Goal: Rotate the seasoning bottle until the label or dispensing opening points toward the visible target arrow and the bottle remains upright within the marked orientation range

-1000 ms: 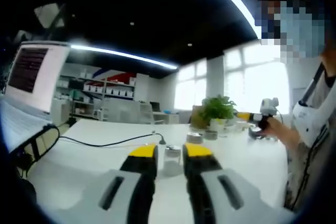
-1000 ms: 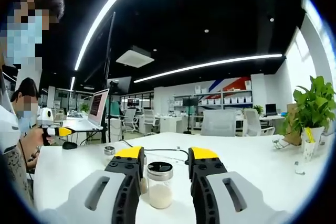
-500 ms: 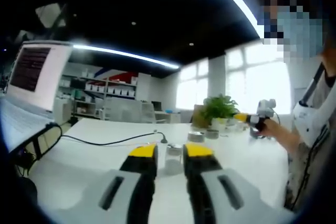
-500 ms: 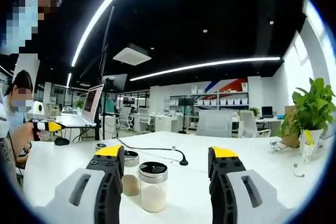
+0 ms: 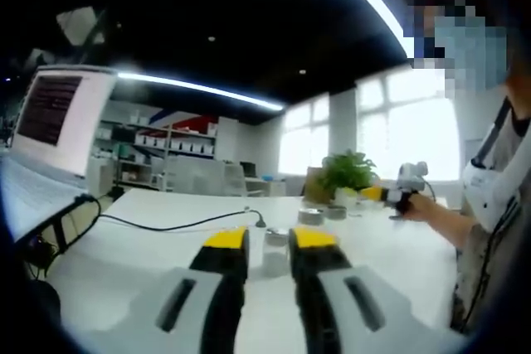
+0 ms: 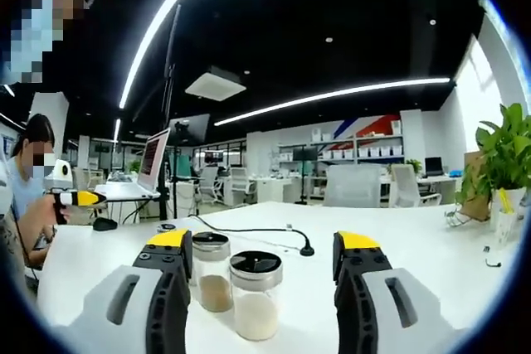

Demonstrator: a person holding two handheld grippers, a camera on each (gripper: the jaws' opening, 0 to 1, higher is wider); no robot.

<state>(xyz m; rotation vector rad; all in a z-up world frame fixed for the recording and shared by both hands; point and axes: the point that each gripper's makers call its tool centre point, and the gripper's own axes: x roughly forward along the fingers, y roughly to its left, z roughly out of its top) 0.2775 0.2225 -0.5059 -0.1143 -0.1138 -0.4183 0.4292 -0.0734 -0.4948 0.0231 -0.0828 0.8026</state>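
Jaws of the right gripper (image 6: pixel 261 250) stood wide apart, where a second earlier they had sat close on either side of the seasoning bottle (image 6: pixel 255 294); the bottle was now free and upright on the white table (image 6: pixel 431 254), between the jaws and nearer the left one. It was a clear round jar with a dark, slotted lid and pale powder in its lower half. A second jar (image 6: pixel 211 270), holding brown powder under a silvery lid, stood just behind it beside the left jaw. The left gripper (image 5: pixel 269 239) kept its yellow-tipped jaws narrow, almost together, with a small clear jar (image 5: pixel 276 242) showing in the slot beyond them; whether they touched it I could not tell. A black cable (image 5: pixel 166 225) snaked across the smooth tabletop. A laptop (image 5: pixel 46 134) glowed at one side, a potted plant (image 5: pixel 343 173) stood by the bright windows, and long light strips crossed the dark office ceiling.
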